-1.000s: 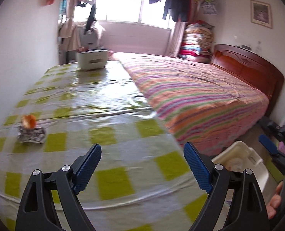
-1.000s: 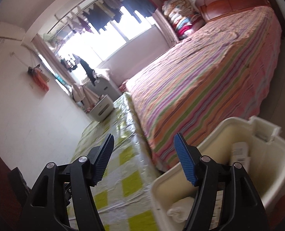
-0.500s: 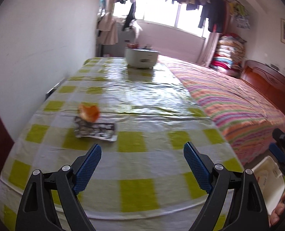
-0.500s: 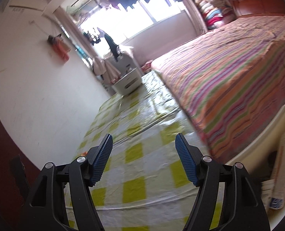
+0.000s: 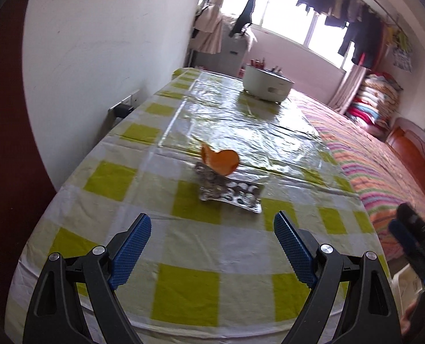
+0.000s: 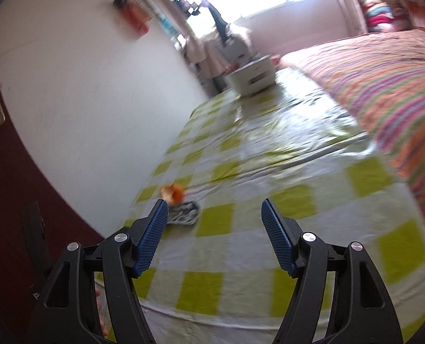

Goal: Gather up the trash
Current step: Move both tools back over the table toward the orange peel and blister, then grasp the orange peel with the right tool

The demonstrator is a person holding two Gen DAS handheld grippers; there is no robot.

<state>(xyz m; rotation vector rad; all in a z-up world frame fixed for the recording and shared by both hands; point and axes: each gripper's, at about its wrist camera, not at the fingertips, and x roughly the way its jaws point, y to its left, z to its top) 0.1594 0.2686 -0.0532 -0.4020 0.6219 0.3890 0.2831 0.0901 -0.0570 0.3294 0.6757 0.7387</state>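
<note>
Step in hand: approach, nothing picked yet. Left gripper (image 5: 212, 229) has its blue-padded jaws wide apart and empty, aimed across the green-and-white checked plastic tablecloth (image 5: 183, 289). Trash sits straight ahead of it, mid-table: curled orange peel (image 5: 220, 158) resting on the far end of a crumpled silver foil blister pack (image 5: 229, 193). The two are touching; the peel overlaps the foil. Both are well short of the white round cooker (image 5: 267, 84) at the far end of the table.

Right gripper (image 6: 214, 219) is also spread and empty; its view is motion-blurred, with peel and foil off to its left, near its left pad. White plastic bin (image 5: 406, 282) shows only as a corner low at the right, beside the table edge and the striped bedspread (image 5: 384, 172).

Next move, as a judgement: the left gripper is better lined up. Foil lies flat, so a low-angle pinch on a raised edge looks necessary. Peel stands up and looks easier, but light; could slide off if the foil is taken first.
</note>
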